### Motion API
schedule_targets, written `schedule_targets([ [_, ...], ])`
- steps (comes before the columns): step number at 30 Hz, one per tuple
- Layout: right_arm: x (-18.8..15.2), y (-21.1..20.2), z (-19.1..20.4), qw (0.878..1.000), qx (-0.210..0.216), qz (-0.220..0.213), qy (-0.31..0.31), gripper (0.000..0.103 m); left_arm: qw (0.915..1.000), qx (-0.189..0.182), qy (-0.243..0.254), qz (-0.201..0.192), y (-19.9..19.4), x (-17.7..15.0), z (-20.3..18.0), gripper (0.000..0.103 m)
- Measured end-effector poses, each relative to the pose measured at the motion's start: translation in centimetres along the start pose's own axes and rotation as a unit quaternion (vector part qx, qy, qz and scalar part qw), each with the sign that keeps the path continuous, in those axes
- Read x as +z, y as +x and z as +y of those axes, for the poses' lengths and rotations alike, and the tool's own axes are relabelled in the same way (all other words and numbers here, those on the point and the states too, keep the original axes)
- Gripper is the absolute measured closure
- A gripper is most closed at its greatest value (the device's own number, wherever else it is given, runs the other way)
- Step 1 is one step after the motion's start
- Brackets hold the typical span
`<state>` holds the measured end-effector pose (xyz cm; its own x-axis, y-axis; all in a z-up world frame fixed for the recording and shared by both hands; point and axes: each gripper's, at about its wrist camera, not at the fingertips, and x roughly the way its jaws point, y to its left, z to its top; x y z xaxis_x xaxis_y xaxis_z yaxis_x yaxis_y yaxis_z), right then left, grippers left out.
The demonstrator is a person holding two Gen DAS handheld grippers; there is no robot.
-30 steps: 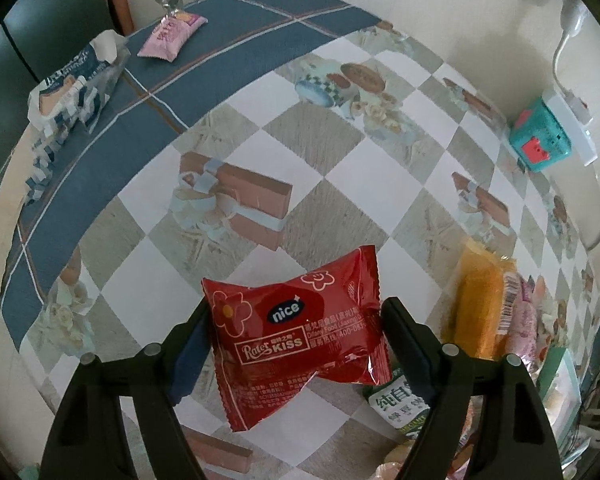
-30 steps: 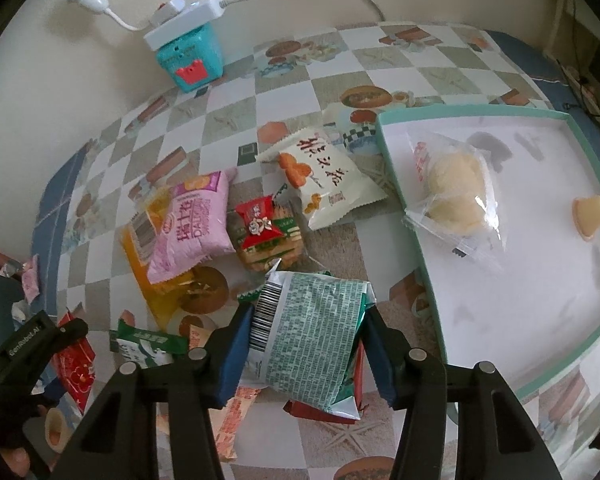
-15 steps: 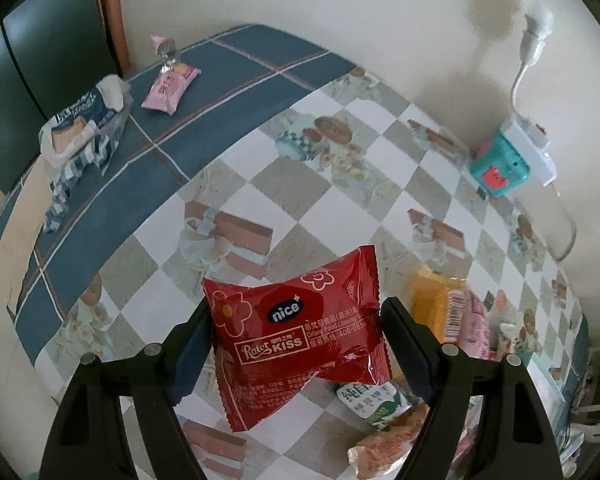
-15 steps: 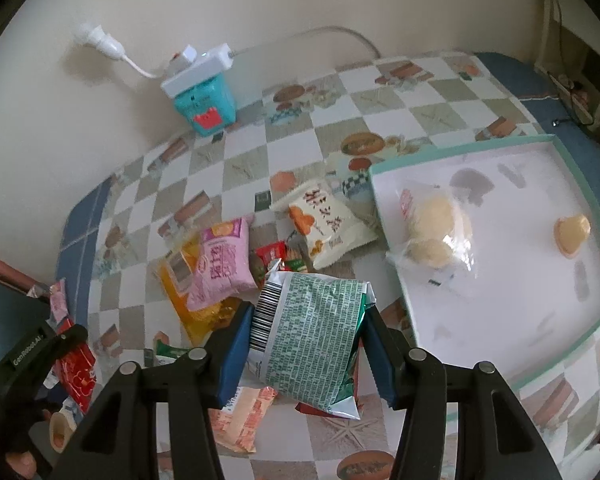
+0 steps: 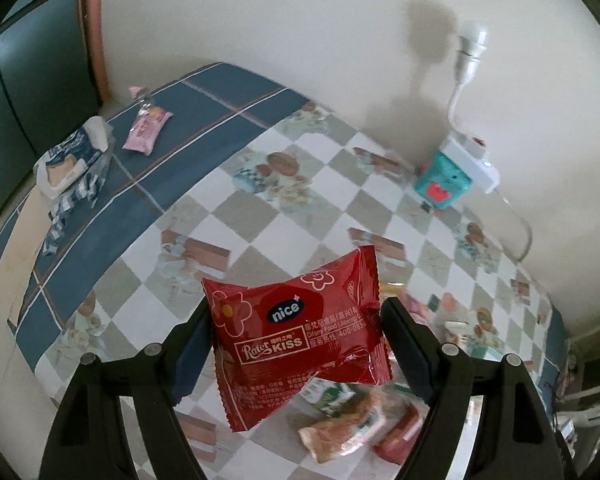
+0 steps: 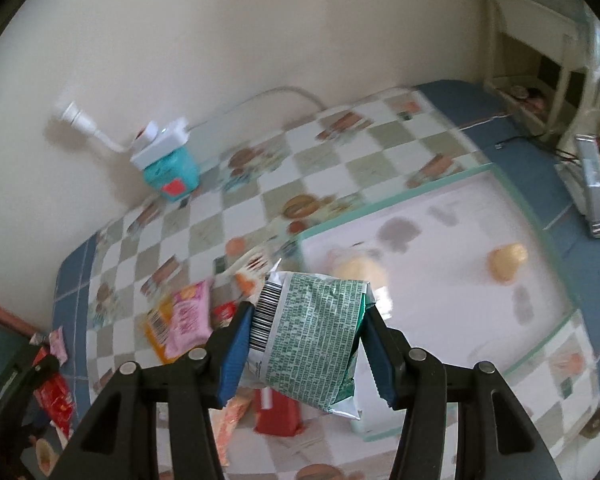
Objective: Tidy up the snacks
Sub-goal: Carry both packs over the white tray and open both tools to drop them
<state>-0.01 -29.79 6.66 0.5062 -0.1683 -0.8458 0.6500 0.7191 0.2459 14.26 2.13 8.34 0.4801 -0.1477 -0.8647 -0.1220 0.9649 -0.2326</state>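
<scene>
Checked oilcloth covers the table (image 6: 260, 208), which stands against a cream wall. Nearest, the left gripper (image 5: 296, 344) clamps a red snack packet (image 5: 300, 344) clear of the cloth; the right gripper (image 6: 304, 344) clamps a green-printed packet (image 6: 312, 336), likewise aloft. Below them a loose pile of snacks (image 6: 184, 316) lies mid-table. Beyond, a teal-rimmed tray (image 6: 428, 190) at the table's right end holds two pale items. Judgement: transport step in hand; next move calls for carrying each packet over the tray rim, then releasing low.
</scene>
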Motion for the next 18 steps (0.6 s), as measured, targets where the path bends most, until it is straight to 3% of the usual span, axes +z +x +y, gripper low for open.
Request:
schedule_targets([
  [10,2.5,-1.9,-8.7,0.995,-0.057,-0.026,0.075,0.047,0.9978,-0.025,0.061,-0.008,-1.7,-2.5,-5.8,0.020],
  [18,3.2,-2.6,-14.2,0.988,-0.090,-0.036,0.119,0.047,0.9887,-0.040,0.145,0.001,-2.2,-6.7,-12.5,0.020],
])
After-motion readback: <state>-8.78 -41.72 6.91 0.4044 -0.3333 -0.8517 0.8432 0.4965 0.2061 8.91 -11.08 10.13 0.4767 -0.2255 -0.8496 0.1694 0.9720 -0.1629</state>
